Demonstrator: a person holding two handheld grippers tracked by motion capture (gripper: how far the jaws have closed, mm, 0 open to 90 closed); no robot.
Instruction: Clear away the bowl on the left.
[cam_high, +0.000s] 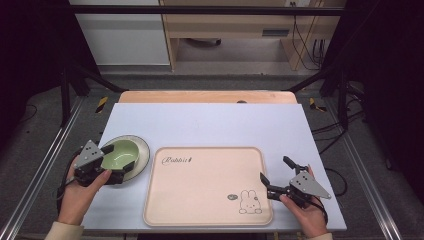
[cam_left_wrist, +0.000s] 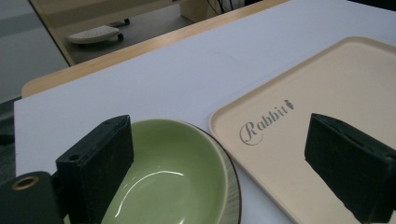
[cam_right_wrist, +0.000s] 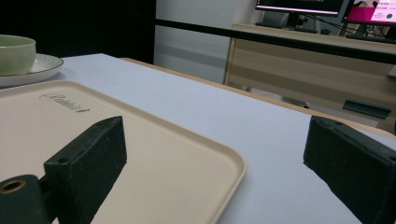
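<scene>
Left gripper, high view: held in the person's left hand at the left edge of the table, forearm entering from the bottom left, the grey three-cornered plate facing up. Its jaws stand wide apart and straddle the near right side of the green bowl; in the left gripper view one jaw hangs over the bowl's hollow and the other over the beige tray. Whether a jaw touches the bowl's rim cannot be told. Nothing is clamped.

The bowl sits on a pale plate with a dark rim, and the plate lies just beside the tray's upper left corner.

Right gripper, high view: held in the person's right hand low over the table just beside the tray's right edge, pointing left and away from the person. Its jaws are likewise wide apart and hold nothing; in the right gripper view one jaw stands over the tray and the other over the bare white tabletop beyond the tray's corner.

The tray lies flat in the near middle of the table, between the two grippers, bearing the word "Rabbit" and a small rabbit drawing near its lower right corner. In the right gripper view the bowl and plate appear far off, past the tray.
</scene>
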